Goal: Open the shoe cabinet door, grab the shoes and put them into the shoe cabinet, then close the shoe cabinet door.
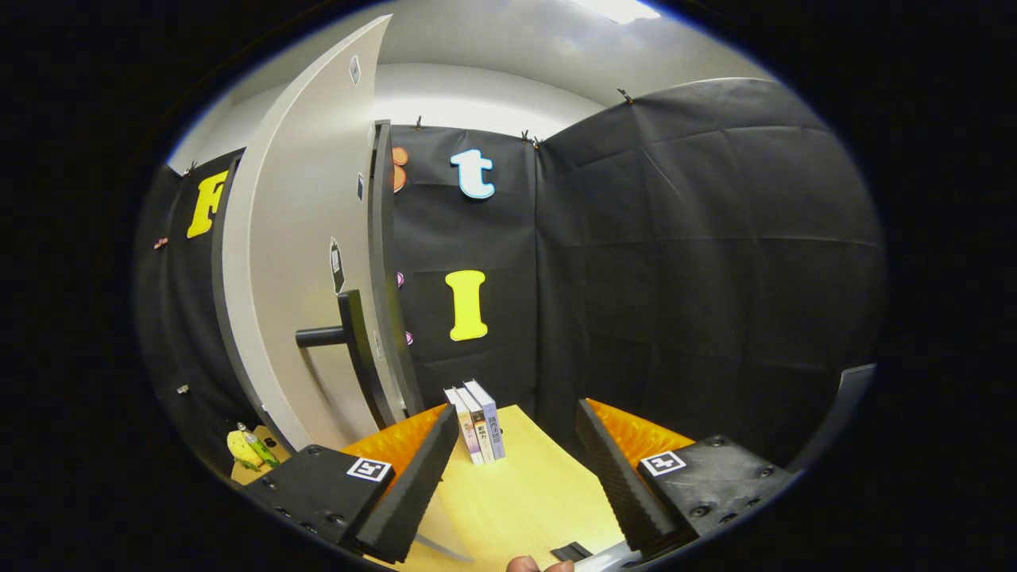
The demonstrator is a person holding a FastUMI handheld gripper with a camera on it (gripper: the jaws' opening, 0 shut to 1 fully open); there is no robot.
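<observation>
The gripper [516, 469] is released, its two wedge-shaped fingers [413, 488] spread wide with nothing between them but bare tabletop; each finger has a black ribbed foam pad backed by bright orange plastic, and each black mount carries a small square black-and-white marker. They hang over a pale yellow wooden table [516, 500] with a smooth, faintly grained top. At about eleven o'clock from the fingers stands the shoe cabinet door [294, 270], a tall flat grey panel with a dark edge, bowed by the lens, bearing a black bar handle [338, 338] that juts out on a short stem. Just ahead of the fingers at twelve o'clock, three slim books [477, 421] stand upright together, spines facing the camera. At nine o'clock, low beside the left finger, a small yellow and green object [246, 449] is too small to identify. A fingertip [528, 565] shows at six o'clock, cut off. Beside it lies a small dark flat piece [570, 551], also cut off.
</observation>
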